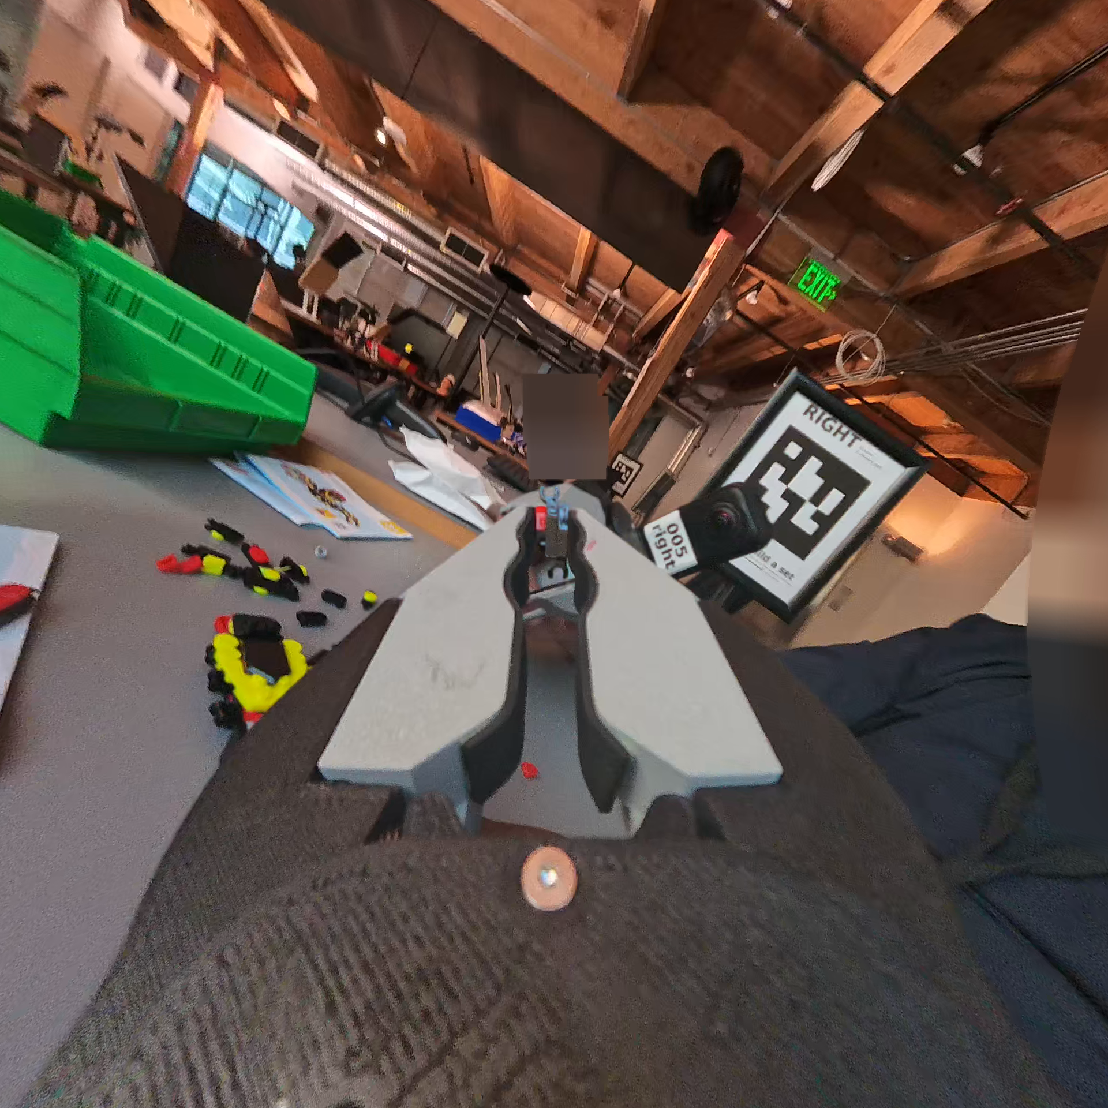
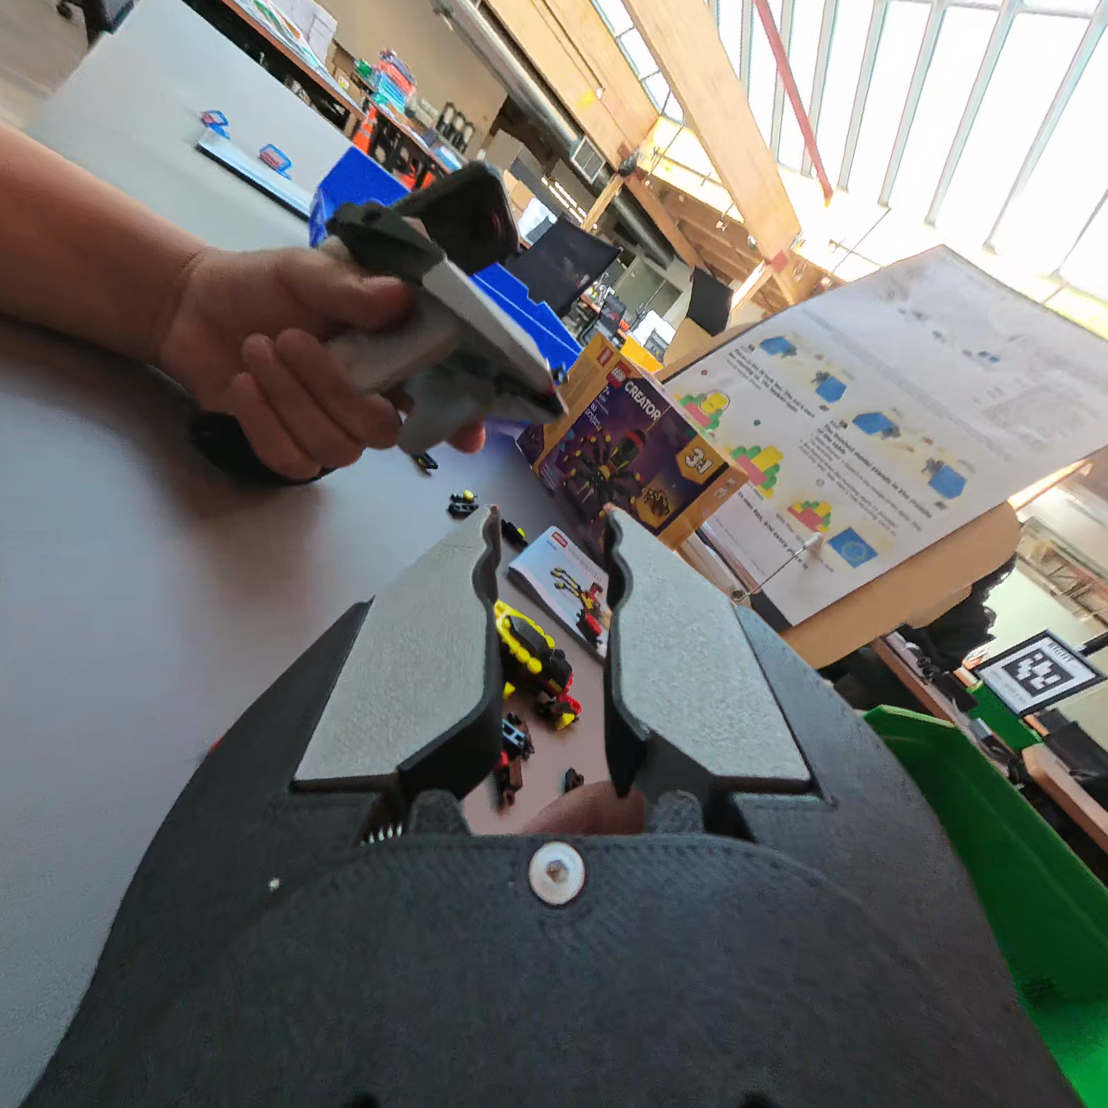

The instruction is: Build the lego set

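Observation:
My left gripper (image 1: pixel 550 520) is raised off the grey table (image 1: pixel 120 749), shut on a small grey brick piece (image 1: pixel 554 533) with red and blue bits at its tip. It also shows in the right wrist view (image 2: pixel 557 390), held in a hand (image 2: pixel 288 360), with a blue bit at its tip. My right gripper (image 2: pixel 553 518) is open and empty above the table. Below it lie a yellow and black brick model (image 2: pixel 533 653) and a booklet (image 2: pixel 563 581). The model also shows in the left wrist view (image 1: pixel 258 659), beside loose black, yellow and red pieces (image 1: pixel 252 563).
Green bins (image 1: pixel 120 348) stand at the far left, with booklets (image 1: pixel 318 497) before them. A purple and yellow set box (image 2: pixel 629 449), a tilted instruction board (image 2: pixel 899 419), a blue bin (image 2: pixel 521 312) and a green bin (image 2: pixel 989 839) surround the work area. A framed tag board (image 1: pixel 815 479) stands at the right. My right fingertips sit around 4 centimetres from my left ones.

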Tool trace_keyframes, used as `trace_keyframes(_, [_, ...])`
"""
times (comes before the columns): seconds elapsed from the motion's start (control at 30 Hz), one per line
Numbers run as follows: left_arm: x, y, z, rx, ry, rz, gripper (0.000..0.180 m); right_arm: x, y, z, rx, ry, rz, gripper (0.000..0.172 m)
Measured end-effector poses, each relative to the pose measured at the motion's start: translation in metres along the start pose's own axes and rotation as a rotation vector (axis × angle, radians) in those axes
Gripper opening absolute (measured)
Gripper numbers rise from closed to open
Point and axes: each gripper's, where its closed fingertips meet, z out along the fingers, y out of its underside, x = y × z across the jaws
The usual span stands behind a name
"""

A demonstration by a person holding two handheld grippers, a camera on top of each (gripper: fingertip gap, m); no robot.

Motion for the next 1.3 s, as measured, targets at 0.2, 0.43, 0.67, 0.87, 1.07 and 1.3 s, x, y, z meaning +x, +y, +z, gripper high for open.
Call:
trace_keyframes(0.2, [0.017,0.029,0.019,-0.128,0.079,-0.031,0.007,-0.016,-0.020,0.005,0.052,0.006,-0.106,0.036])
trace_keyframes(0.43, [0.008,0.029,0.022,-0.115,0.036,-0.069,0.007,-0.018,-0.024,0.012,0.046,0.075,-0.213,0.030])
trace_keyframes(0.67, [0.004,0.030,0.024,-0.117,0.021,-0.078,0.006,-0.008,-0.022,0.014,0.004,0.190,-0.344,0.013])
trace_keyframes(0.87, [-0.002,0.032,0.024,-0.141,-0.014,-0.091,0.010,-0.005,-0.014,0.011,-0.022,0.176,-0.351,0.008])
trace_keyframes(1.07, [-0.031,0.026,0.018,-0.152,-0.190,-0.039,0.054,0.014,0.005,0.007,-0.119,0.236,-0.393,0.004])
trace_keyframes(1.3, [-0.074,-0.046,-0.049,0.139,-0.588,0.236,0.048,0.048,0.061,-0.008,-0.267,0.193,-0.089,0.004])
